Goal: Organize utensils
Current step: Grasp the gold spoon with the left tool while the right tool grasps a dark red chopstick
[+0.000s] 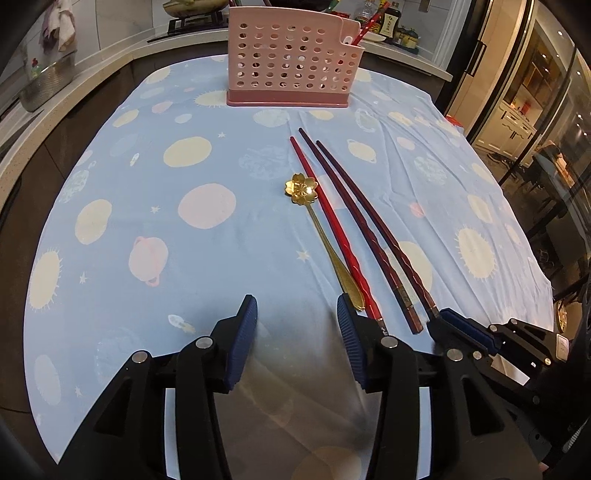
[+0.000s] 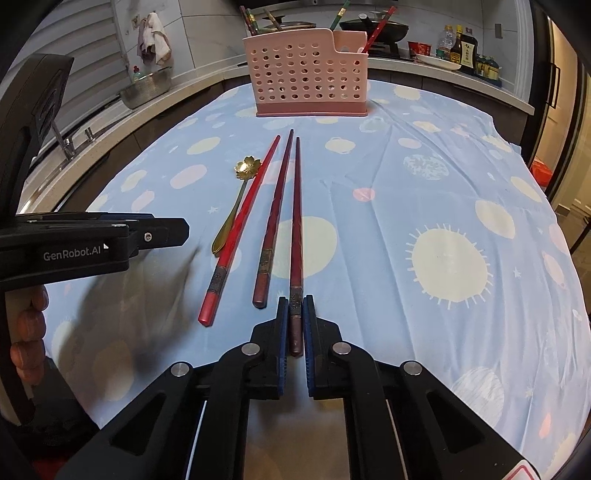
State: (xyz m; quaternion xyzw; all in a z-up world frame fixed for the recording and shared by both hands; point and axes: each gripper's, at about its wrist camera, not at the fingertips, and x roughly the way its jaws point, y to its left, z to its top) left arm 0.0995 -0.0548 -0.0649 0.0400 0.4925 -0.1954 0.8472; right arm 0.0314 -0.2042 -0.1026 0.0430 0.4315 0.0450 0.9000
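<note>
the right hand-held gripper is clamped on the thick end of the rightmost dark chopstick, its blue pads pressed to either side of the stick, which still lies along the worktop and points toward the pink perforated holder. just to its left lies a second dark chopstick, then a bright red chopstick, all three near one another and roughly parallel, fanning a little at the near ends. a gold spoon with a flower-shaped bowl lies beside the red one, its handle touching or almost touching that stick (the pictures do not settle which). the left hand-held gripper hovers low over the cloth with its jaws apart and nothing between them; its right pad sits just at the tip of the spoon handle. the holder stands upright at the far side of the blue planet-print tablecloth, with a red chopstick already leaning in its small end compartment.
</note>
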